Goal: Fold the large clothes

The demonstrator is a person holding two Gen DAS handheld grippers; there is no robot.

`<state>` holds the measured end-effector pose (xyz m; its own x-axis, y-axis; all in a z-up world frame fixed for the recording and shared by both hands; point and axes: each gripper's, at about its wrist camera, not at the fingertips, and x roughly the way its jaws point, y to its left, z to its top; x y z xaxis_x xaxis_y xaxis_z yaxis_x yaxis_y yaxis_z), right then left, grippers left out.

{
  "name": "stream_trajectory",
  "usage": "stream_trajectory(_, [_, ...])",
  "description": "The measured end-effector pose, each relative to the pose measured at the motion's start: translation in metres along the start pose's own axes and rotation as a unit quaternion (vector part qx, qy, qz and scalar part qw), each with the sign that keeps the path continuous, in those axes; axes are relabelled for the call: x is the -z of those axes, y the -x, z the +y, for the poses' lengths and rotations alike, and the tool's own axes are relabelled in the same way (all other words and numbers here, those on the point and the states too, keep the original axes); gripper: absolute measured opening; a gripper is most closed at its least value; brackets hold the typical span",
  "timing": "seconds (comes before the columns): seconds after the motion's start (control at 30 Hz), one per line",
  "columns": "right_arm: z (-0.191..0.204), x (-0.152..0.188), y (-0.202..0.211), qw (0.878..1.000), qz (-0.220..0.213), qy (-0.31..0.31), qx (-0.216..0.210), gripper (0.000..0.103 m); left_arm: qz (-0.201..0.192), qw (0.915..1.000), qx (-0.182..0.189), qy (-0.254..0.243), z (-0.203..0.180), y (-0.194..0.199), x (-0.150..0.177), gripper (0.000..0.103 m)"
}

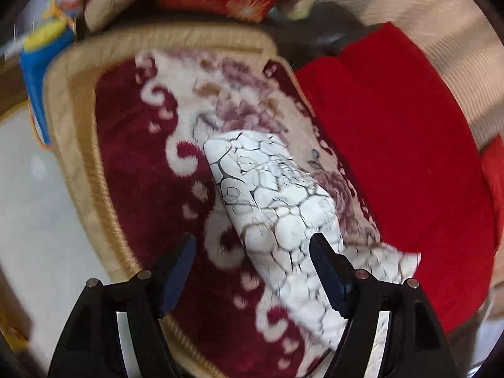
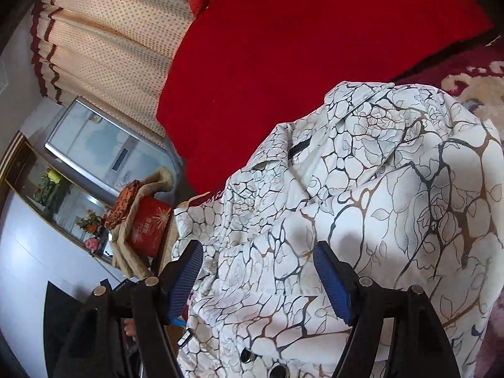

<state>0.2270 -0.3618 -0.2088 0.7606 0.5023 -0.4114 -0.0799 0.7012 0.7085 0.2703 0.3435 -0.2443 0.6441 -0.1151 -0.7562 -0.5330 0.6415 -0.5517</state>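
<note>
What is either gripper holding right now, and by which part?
Nothing. The left gripper and right gripper both have fingers spread open over the white patterned coat, not closed on any part of it.

**Blur and cut-offs**

The left wrist view is smeared: the blue and yellow object (image 1: 41, 63) cannot be identified. The white patterned garment (image 2: 362, 204) runs off the right wrist view's bottom edge, its hem unseen.

Two downward wrist views, shared garment (image 1: 283, 208).
</note>
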Motion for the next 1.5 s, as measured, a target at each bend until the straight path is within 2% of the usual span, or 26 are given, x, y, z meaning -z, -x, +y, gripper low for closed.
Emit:
stream_trajectory(0.1, [-0.002,-0.002,-0.001,1.0,-0.001,0.005,0.009,0.076,0.006,0.9988,0.039,0.028,0.002,-0.027,-0.008,0.075])
stream_trajectory(0.17, [-0.003,-0.001,-0.004,1.0,-0.001,0.009,0.02,0.076,0.012,0.999,0.039,0.019,-0.003,-0.04,-0.012,0.075])
stream_trajectory(0.27, [-0.005,-0.001,-0.006,1.0,-0.003,0.01,0.024,0.076,0.012,0.9984,0.045,0.032,-0.003,-0.063,-0.017,0.071])
stream_trajectory(0.33, [-0.006,0.0,-0.007,0.999,-0.003,0.013,0.029,0.076,0.01,0.9986,0.038,0.034,-0.003,-0.075,-0.021,0.052])
stream_trajectory(0.37, [-0.006,-0.001,-0.008,0.999,-0.004,0.015,0.033,0.076,0.008,0.9988,0.034,0.033,-0.003,-0.078,-0.023,0.04])
stream_trajectory(0.43, [-0.008,0.0,-0.008,0.999,-0.004,0.015,0.037,0.076,0.003,0.9995,0.023,0.02,-0.005,-0.083,-0.026,0.025])
stream_trajectory(0.47, [-0.009,0.0,-0.009,0.999,-0.004,0.014,0.039,0.076,0.0,0.9998,0.016,0.01,-0.008,-0.081,-0.027,0.018])
stream_trajectory(0.53, [-0.01,-0.001,-0.008,0.999,-0.009,0.013,0.043,0.076,-0.012,0.9997,0.019,-0.008,-0.015,-0.075,-0.029,0.011])
stream_trajectory(0.67, [-0.01,-0.003,0.001,0.999,-0.028,0.009,0.043,0.076,-0.047,0.9945,0.025,-0.09,-0.059,-0.04,-0.026,0.008])
stream_trajectory(0.77, [-0.01,-0.006,0.011,0.998,-0.044,0.003,0.04,0.076,-0.06,0.9845,0.044,-0.159,-0.109,-0.007,-0.014,0.007])
stream_trajectory(0.87, [-0.012,-0.01,0.026,0.997,-0.064,-0.008,0.036,0.076,-0.074,0.9656,0.074,-0.238,-0.17,0.033,0.01,0.007])
stream_trajectory(0.97, [-0.017,-0.015,0.041,0.996,-0.085,-0.023,0.03,0.076,-0.078,0.9381,0.115,-0.317,-0.231,0.073,0.052,0.007])
stream_trajectory(1.0, [-0.02,-0.017,0.048,0.995,-0.093,-0.027,0.028,0.076,-0.076,0.9244,0.135,-0.349,-0.256,0.088,0.074,0.007])
stream_trajectory(1.07, [-0.025,-0.021,0.06,0.993,-0.107,-0.038,0.023,0.076,-0.071,0.9049,0.164,-0.386,-0.286,0.104,0.105,0.007])
stream_trajectory(1.17, [-0.034,-0.027,0.082,0.989,-0.133,-0.06,0.013,0.076,-0.047,0.8681,0.211,-0.447,-0.334,0.126,0.166,0.007])
stream_trajectory(1.2, [-0.036,-0.029,0.087,0.988,-0.139,-0.066,0.012,0.076,-0.029,0.8489,0.229,-0.475,-0.352,0.131,0.194,0.008])
stream_trajectory(1.23, [-0.039,-0.031,0.093,0.986,-0.146,-0.075,0.01,0.077,-0.013,0.8374,0.239,-0.491,-0.362,0.132,0.211,0.008])
stream_trajectory(1.27, [-0.044,-0.033,0.1,0.984,-0.154,-0.086,0.007,0.078,0.015,0.8221,0.246,-0.513,-0.374,0.131,0.234,0.014])
stream_trajectory(1.33, [-0.055,-0.036,0.113,0.979,-0.169,-0.111,-0.002,0.086,0.056,0.803,0.237,-0.544,-0.388,0.122,0.267,0.018])
stream_trajectory(1.4, [-0.064,-0.039,0.122,0.975,-0.181,-0.128,-0.006,0.09,0.075,0.7948,0.23,-0.557,-0.389,0.113,0.286,0.02])
stream_trajectory(1.43, [-0.068,-0.041,0.128,0.973,-0.185,-0.135,-0.007,0.09,0.088,0.7945,0.228,-0.556,-0.388,0.106,0.292,0.021])
stream_trajectory(1.5, [-0.072,-0.044,0.132,0.972,-0.186,-0.141,-0.01,0.09,0.116,0.8036,0.223,-0.54,-0.379,0.086,0.29,0.022])
